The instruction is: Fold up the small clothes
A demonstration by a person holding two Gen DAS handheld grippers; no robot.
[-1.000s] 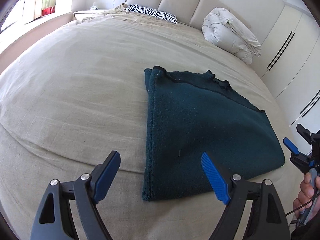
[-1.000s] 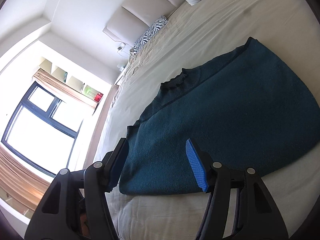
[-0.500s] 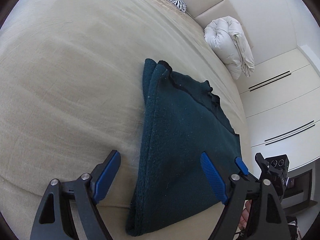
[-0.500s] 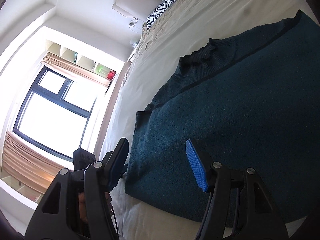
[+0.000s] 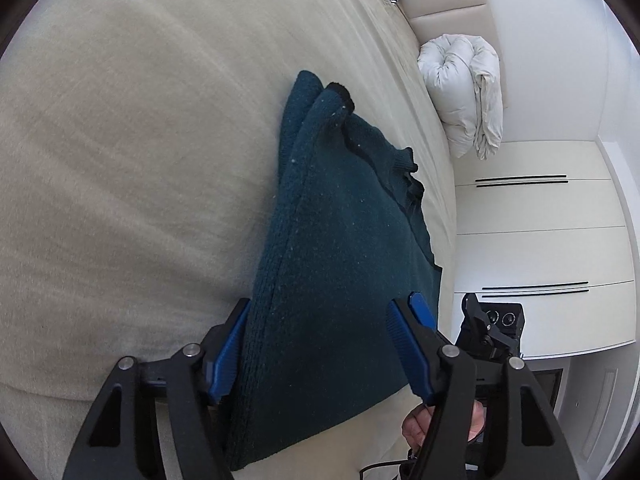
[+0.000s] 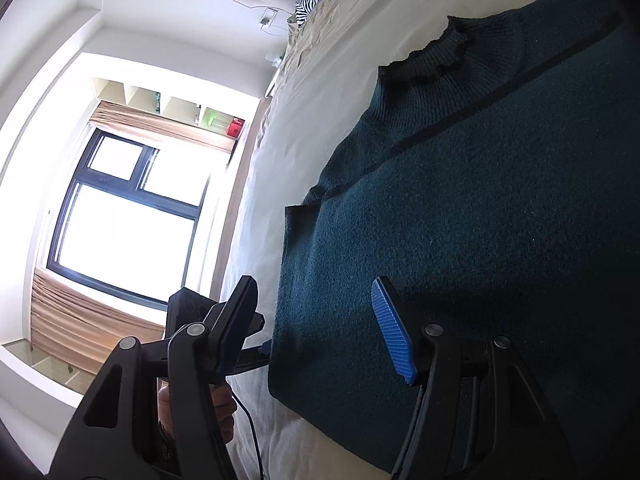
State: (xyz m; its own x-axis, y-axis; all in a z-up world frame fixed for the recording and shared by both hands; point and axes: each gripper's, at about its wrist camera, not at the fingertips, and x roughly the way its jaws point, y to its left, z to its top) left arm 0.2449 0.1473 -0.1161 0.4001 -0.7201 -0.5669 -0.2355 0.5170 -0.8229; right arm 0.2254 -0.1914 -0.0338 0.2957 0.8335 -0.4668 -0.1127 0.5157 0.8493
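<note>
Beige bed [image 5: 120, 160] bears folded teal sweater [image 5: 340, 280]; left tool [image 5: 316, 352], just narrowing, and right tool [image 6: 316, 332] straddle its corners, spread

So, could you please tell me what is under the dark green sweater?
The sweater lies folded on the beige bed cover, which shows all round it. At its left edge a second knit layer peeks out beneath the top one. Anything deeper inside the fold is covered.
</note>
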